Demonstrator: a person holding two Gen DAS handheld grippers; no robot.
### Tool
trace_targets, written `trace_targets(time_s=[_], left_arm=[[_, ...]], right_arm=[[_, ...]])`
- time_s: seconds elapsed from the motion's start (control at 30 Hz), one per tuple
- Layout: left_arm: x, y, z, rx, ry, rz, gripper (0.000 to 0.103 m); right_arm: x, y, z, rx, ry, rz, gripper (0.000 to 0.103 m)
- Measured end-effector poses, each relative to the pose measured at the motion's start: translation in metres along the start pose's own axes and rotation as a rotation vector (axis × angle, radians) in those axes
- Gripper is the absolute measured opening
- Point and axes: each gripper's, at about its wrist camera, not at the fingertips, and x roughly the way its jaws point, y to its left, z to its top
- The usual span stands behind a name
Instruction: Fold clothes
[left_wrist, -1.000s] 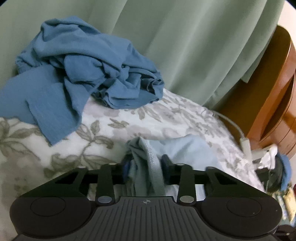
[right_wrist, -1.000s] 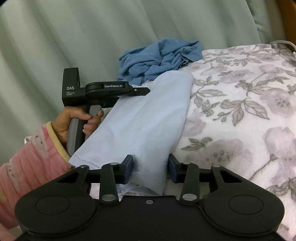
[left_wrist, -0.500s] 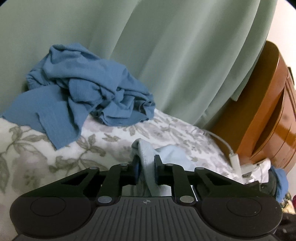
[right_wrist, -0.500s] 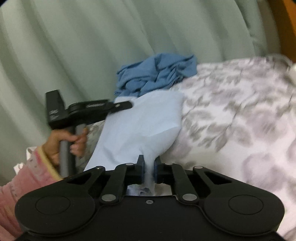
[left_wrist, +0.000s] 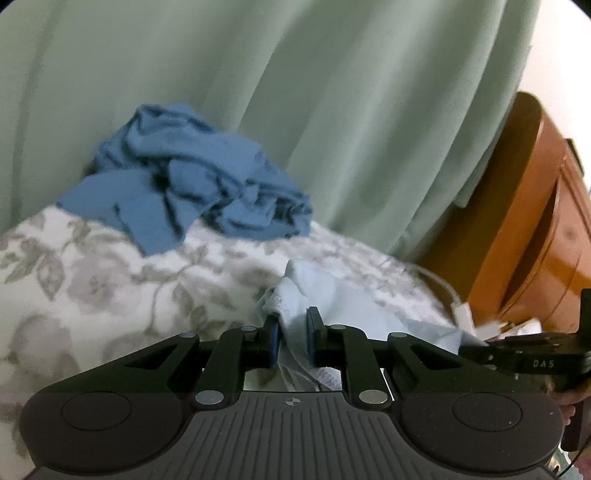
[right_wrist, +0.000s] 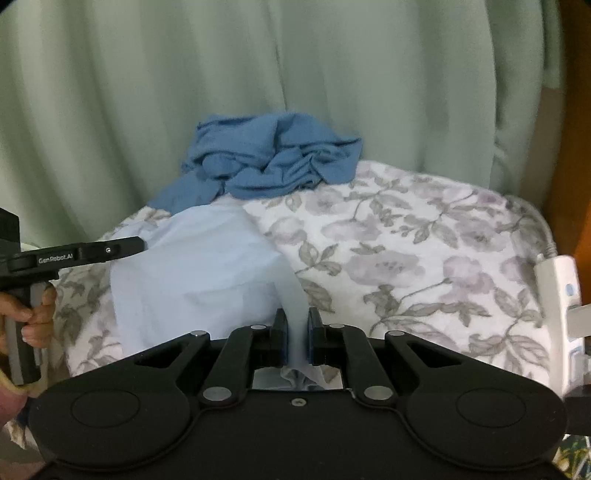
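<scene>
- Now both grippers pinch the light blue cloth (right_wrist: 192, 266) on the bed (right_wrist: 424, 258): left gripper (left_wrist: 291, 332) and right gripper (right_wrist: 295, 336), fingers nearly shut.
- It stretches away from the fingers (the next fold likely goes that way).

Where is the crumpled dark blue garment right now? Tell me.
The dark blue garment lies heaped at the far edge of the floral blanket, against the green curtain, beyond the light blue cloth.

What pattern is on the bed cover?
Grey-and-mauve flowers and leaves on white; the bed cover shows best in the right wrist view.
</scene>
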Motion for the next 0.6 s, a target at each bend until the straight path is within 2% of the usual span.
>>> trace_targets(time_s=[0.33,0.6], left_arm=[[0.009,0.011,-0.006,-0.014,0.053,0.028,0.013],[0.011,0.013,-0.009,-0.008,0.067,0.035,0.015]], right_arm=[[0.015,-0.012,-0.018,0.068,0.032,-0.006,0.011],[0.02,-0.017,-0.026,0.107,0.036,-0.005,0.017]])
